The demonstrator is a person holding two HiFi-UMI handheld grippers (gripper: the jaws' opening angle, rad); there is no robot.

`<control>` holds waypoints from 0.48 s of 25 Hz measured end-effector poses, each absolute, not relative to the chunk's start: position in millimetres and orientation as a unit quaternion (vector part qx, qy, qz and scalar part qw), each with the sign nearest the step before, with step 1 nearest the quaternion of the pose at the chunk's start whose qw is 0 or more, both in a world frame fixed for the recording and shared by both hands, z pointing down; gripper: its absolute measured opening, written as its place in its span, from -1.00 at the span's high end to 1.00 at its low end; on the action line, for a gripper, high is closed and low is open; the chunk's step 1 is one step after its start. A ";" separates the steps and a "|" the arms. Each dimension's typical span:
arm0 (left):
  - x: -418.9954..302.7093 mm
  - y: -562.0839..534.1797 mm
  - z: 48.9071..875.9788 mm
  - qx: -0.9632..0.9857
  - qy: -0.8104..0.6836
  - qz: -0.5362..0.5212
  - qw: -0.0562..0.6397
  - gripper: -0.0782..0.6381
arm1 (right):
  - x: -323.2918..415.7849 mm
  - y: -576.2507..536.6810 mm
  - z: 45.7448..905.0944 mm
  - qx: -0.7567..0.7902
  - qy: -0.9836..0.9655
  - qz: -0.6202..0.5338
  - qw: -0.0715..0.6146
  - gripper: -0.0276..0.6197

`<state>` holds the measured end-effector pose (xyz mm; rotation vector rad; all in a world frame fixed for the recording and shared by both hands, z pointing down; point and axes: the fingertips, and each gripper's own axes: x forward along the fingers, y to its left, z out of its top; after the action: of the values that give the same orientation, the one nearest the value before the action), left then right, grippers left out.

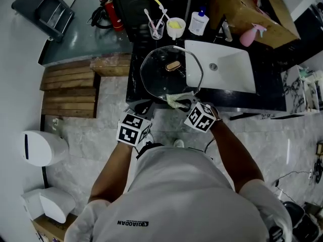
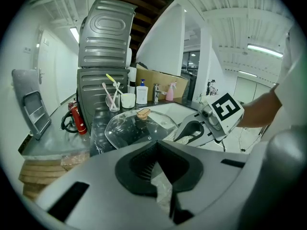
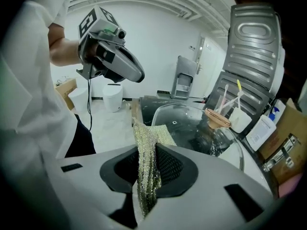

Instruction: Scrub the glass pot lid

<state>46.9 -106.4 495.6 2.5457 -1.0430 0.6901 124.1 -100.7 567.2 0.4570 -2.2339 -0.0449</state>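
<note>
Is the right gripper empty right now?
No, the right gripper has its fingers shut on the glittery scrub cloth.

Lighting: bright, even, from ceiling strip lights [image 2: 263, 49] above the glass pot lid [image 2: 139, 128]; soft glare on lid. Fisheye bending, dark vignetted corners, blurred foreground.

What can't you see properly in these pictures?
- Left gripper view: the jaws of the left gripper pinch a pale see-through bit; the gripper's body hides the rest.
- Head view: the scrub cloth covers part of the near rim of the glass lid.
- Head view: the label on the white bottle is too small to read.
</note>
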 end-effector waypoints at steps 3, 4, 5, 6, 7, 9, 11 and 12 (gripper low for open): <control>44.4 -112.1 493.5 0.889 -0.359 0.240 0.149 0.74 | 123.1 -100.9 566.4 0.185 -0.889 -0.011 0.418 0.64; 43.3 -114.5 492.9 0.890 -0.358 0.241 0.147 0.74 | 122.6 -101.0 566.5 0.185 -0.889 -0.008 0.419 0.64; 42.1 -117.2 492.4 0.890 -0.358 0.241 0.146 0.74 | 122.1 -101.3 566.7 0.186 -0.888 -0.004 0.420 0.64; 40.8 -120.2 491.8 0.891 -0.358 0.241 0.145 0.74 | 121.9 -101.8 566.8 0.187 -0.888 0.002 0.420 0.64; 39.2 -123.5 491.1 0.891 -0.358 0.240 0.145 0.74 | 121.8 -102.4 566.6 0.189 -0.887 0.010 0.420 0.64; 35.7 -130.2 488.5 0.890 -0.361 0.237 0.146 0.74 | 121.4 -103.4 565.7 0.191 -0.886 0.026 0.421 0.64; 33.0 -135.6 485.7 0.891 -0.362 0.234 0.144 0.74 | 120.7 -103.5 566.0 0.192 -0.885 0.035 0.422 0.64; 32.1 -137.8 484.4 0.891 -0.362 0.233 0.142 0.74 | 120.6 -103.5 566.6 0.193 -0.885 0.038 0.423 0.64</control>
<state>32.1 -137.8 484.4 2.5716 -1.0455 0.6738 120.6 -103.5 566.6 0.4833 -2.2147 0.0958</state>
